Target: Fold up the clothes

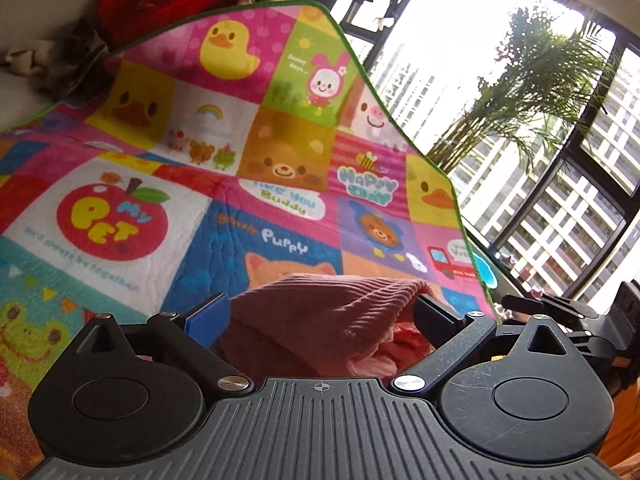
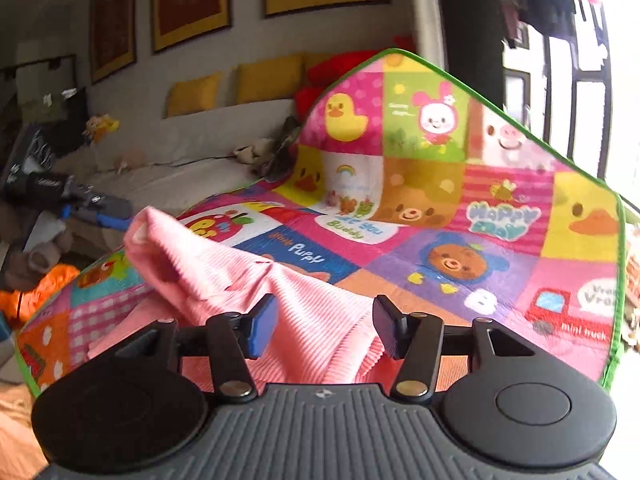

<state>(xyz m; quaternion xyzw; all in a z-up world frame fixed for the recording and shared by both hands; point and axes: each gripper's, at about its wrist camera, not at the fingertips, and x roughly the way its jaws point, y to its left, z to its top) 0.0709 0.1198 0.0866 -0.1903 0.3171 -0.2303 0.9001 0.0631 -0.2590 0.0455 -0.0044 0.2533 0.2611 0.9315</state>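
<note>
A pink ribbed garment (image 2: 240, 280) lies bunched on a colourful cartoon play mat (image 2: 480, 240). In the right wrist view one corner of it is lifted at the left, where the left gripper (image 2: 108, 220) reaches it. In the left wrist view the garment (image 1: 320, 316) fills the wide gap between the left gripper's (image 1: 324, 316) fingers, which stand apart around it. My right gripper (image 2: 324, 324) is open just above the garment's near part, its fingers apart with cloth showing between them. The right gripper's black body also shows at the right edge of the left wrist view (image 1: 560, 312).
The mat (image 1: 180, 160) covers a raised surface and its far part curls upward. A sofa with yellow cushions (image 2: 200, 92) stands behind. Orange cloth (image 2: 36, 288) lies at the left. A large window and a palm plant (image 1: 532, 92) are at the right.
</note>
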